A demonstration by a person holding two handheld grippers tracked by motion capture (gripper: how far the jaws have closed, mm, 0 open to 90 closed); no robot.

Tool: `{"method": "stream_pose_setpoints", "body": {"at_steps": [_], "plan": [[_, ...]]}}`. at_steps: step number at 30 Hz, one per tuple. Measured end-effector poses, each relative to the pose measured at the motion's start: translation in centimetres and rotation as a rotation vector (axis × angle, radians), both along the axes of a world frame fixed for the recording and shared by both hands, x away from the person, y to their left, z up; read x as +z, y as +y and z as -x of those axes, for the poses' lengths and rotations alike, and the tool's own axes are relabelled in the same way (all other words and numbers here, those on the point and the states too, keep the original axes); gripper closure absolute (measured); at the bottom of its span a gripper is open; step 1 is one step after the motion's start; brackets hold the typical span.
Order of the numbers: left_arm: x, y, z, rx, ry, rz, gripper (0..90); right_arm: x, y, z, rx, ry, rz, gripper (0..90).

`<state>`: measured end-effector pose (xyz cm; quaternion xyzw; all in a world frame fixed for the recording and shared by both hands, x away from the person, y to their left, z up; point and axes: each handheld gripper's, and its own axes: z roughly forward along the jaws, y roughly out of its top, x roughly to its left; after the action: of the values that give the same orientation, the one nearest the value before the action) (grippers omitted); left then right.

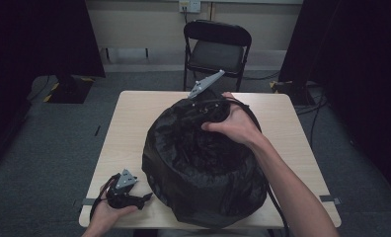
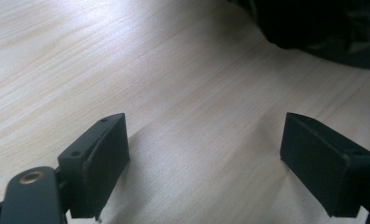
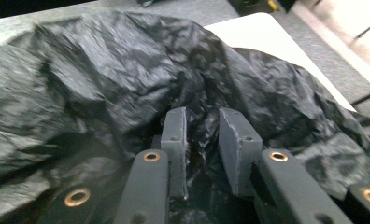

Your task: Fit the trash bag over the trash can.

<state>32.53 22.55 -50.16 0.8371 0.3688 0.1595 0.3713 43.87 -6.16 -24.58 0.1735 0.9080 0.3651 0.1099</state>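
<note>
High view: a crumpled black bag [image 1: 203, 163] fills the worktop [image 1: 129, 123] centre, long axis running 11 to 5 o'clock. Left gripper view: the left gripper [image 2: 204, 163] is spread wide over bare wood, the bag at 1 o'clock. Right gripper view: the right gripper [image 3: 202, 140], narrowly parted, has bag film between its pads; whether it pinches, I cannot tell.

Black claw [image 3: 202, 135] blocks on black arms with brass-ringed holes (grey three-cornered plates on top).
</note>
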Motion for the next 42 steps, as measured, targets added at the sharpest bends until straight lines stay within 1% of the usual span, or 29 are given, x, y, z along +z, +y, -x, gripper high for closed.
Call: {"method": "stream_pose_setpoints", "body": {"at_steps": [2, 4, 6, 8, 11, 14, 16, 17, 19, 20, 21, 23, 25, 28, 33, 36, 38, 39, 42], "plan": [[0.0, 0.0, 0.0, -0.002, 0.0, -0.003, 15.0, 0.1, 0.3, 0.0, 0.009, 0.011, 0.009, 72.5], [0.0, 0.0, 0.0, -0.002, -0.001, -0.003, 15.0, -0.1, 0.9, -0.1, 0.014, 0.024, 0.032, 72.5], [0.0, 0.0, 0.0, -0.001, 0.0, -0.001, 15.0, -0.7, 1.4, -0.3, 0.019, 0.033, 0.059, 72.2], [0.0, 0.0, 0.0, -0.001, 0.0, -0.002, 15.0, -1.2, 1.8, -0.5, 0.018, 0.028, 0.08, 71.8], [0.0, 0.0, 0.0, 0.0, 0.001, -0.001, 14.9, -2.3, 2.4, -0.8, 0.015, 0.039, 0.135, 70.5], [0.0, 0.0, 0.0, 0.001, 0.0, 0.001, 15.0, -3.0, 2.5, -1.1, 0.009, 0.067, 0.167, 68.6], [0.0, 0.0, 0.0, 0.001, 0.0, 0.001, 14.9, -3.5, 2.6, -1.2, -0.006, 0.069, 0.182, 67.5], [0.0, 0.0, 0.0, 0.002, 0.0, 0.001, 14.8, -3.8, 2.6, -1.3, -0.019, 0.08, 0.203, 66.5], [0.0, 0.0, 0.0, 0.002, -0.001, 0.0, 14.8, -4.5, 2.7, -1.4, -0.035, 0.082, 0.24, 65.4], [0.0, -0.1, 0.0, 0.003, 0.0, 0.0, 14.8, -4.9, 2.8, -1.4, -0.033, 0.085, 0.253, 64.4], [0.0, 0.0, 0.0, 0.002, 0.0, 0.0, 14.7, -5.0, 2.8, -1.4, -0.031, 0.087, 0.253, 63.7], [0.0, -0.1, 0.0, 0.002, -0.001, 0.0, 14.7, -5.3, 2.8, -1.4, -0.03, 0.087, 0.264, 60.8], [0.0, -0.1, 0.0, 0.001, -0.001, 0.0, 14.6, -5.8, 2.9, -1.3, -0.021, 0.089, 0.292, 56.7], [0.0, -0.1, 0.0, 0.002, -0.001, 0.0, 14.6, -6.4, 3.0, -1.3, -0.018, 0.114, 0.337, 48.1], [0.0, -0.1, 0.0, 0.003, -0.001, 0.001, 14.6, -7.1, 3.1, -1.3, -0.025, 0.155, 0.396, 40.3], [0.0, -0.1, -0.1, -0.001, 0.001, -0.001, 14.5, -7.1, 3.1, -1.2, -0.016, 0.169, 0.396, 35.8], [0.0, -0.1, -0.1, 0.001, 0.002, 0.003, 14.4, -6.9, 3.1, -1.2, -0.018, 0.179, 0.386, 35.2], [0.0, -0.1, -0.1, 0.0, 0.002, 0.003, 14.4, -6.7, 3.1, -1.3, -0.013, 0.174, 0.376, 34.4], [0.0, -0.1, -0.1, 0.0, 0.002, 0.003, 14.4, -5.8, 3.0, -1.2, -0.006, 0.184, 0.314, 33.9]]}}
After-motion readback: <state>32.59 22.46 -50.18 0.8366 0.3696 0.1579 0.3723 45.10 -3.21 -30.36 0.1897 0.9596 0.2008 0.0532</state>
